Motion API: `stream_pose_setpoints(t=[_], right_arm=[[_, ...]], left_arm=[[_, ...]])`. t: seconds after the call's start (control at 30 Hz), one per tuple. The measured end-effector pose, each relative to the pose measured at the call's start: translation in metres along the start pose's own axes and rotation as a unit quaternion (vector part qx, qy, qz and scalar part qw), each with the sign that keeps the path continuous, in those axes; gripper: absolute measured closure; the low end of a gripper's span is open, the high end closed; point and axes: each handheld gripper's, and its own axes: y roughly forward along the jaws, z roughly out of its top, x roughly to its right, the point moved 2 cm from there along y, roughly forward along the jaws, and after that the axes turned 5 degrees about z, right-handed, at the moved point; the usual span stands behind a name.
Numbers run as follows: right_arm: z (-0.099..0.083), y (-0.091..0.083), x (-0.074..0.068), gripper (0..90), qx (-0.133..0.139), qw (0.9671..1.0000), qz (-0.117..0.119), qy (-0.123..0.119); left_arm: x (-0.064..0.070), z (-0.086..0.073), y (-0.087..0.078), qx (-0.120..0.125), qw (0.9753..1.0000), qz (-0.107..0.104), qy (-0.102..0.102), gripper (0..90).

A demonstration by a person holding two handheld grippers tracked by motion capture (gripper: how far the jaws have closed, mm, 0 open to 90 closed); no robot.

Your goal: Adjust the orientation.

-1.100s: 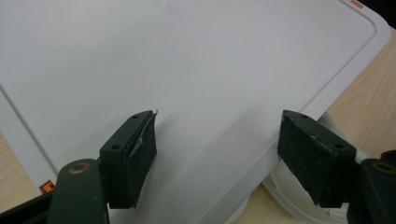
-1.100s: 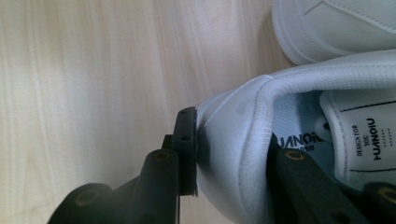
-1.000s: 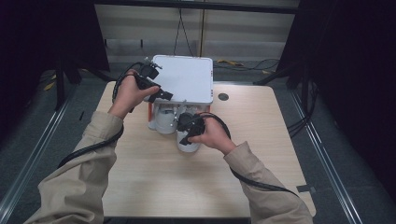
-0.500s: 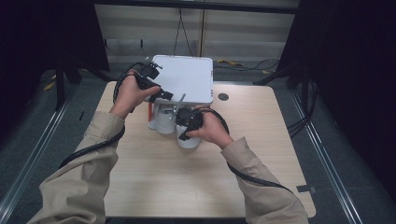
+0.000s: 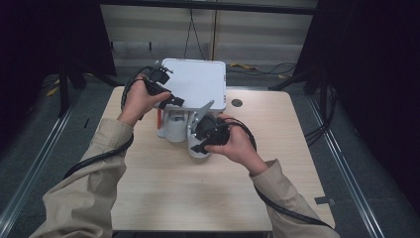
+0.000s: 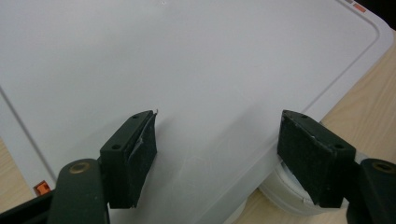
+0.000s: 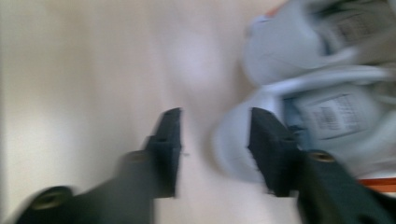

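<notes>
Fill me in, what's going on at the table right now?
A person works at a wooden table with a gripper in each hand, around a white box-like device that has white rounded parts below it. The left gripper is over the device's flat white top, jaws open, not clamping anything. The right gripper is low at the front rounded part, jaws open, with that part's edge lying between them; its view is blurred.
</notes>
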Motion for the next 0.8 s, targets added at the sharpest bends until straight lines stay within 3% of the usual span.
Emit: stream_pose_setpoints(t=[0.07,0.13,0.17,0.2,0.23,0.3,0.37,0.43,0.5,0.6,0.7,0.8], right_arm=[[-0.006,0.008,-0.008,71.8,-0.012,0.9999,0.010,0.002],[-0.015,0.026,-0.009,76.6,-0.036,0.9991,0.022,0.002],[-0.020,0.037,-0.005,79.6,-0.042,0.9990,0.013,-0.003],[-0.026,0.048,-0.002,81.3,-0.057,0.9982,0.019,0.007],[-0.028,0.054,0.003,84.2,-0.055,0.9984,0.004,0.004],[-0.032,0.061,0.012,88.1,-0.051,0.9987,0.000,0.006],[-0.033,0.064,0.022,90.0,-0.050,0.9984,-0.026,0.009],[-0.032,0.063,0.028,90.0,-0.035,0.9992,-0.012,0.018],[-0.029,0.064,0.031,90.0,-0.050,0.9982,-0.034,-0.004],[-0.026,0.064,0.043,90.0,-0.047,0.9980,-0.039,0.014],[-0.026,0.066,0.056,90.0,-0.049,0.9973,-0.053,0.014],[-0.026,0.068,0.065,90.0,-0.039,0.9977,-0.052,0.018]], left_arm=[[0.000,0.000,0.000,0.000,1.0000,0.000,0.001,27.9],[0.000,0.000,0.000,0.000,1.0000,0.000,0.001,28.1],[0.000,0.000,0.000,0.002,1.0000,0.000,0.001,28.2],[0.000,0.000,0.000,0.001,1.0000,-0.001,0.001,28.3],[0.000,0.000,0.000,0.001,1.0000,-0.001,0.001,28.3],[0.000,0.000,0.000,0.001,1.0000,-0.002,0.002,28.3],[0.000,0.000,0.000,0.002,1.0000,-0.002,0.003,28.4],[0.000,0.000,0.000,0.001,1.0000,-0.003,0.002,28.4],[0.000,0.000,0.001,0.003,1.0000,-0.005,0.001,28.5],[0.000,0.001,0.002,0.006,1.0000,-0.005,0.002,28.6],[0.000,0.001,0.002,0.007,1.0000,-0.006,0.002,28.6],[0.000,0.001,0.002,0.008,0.9999,-0.007,0.004,28.6]])
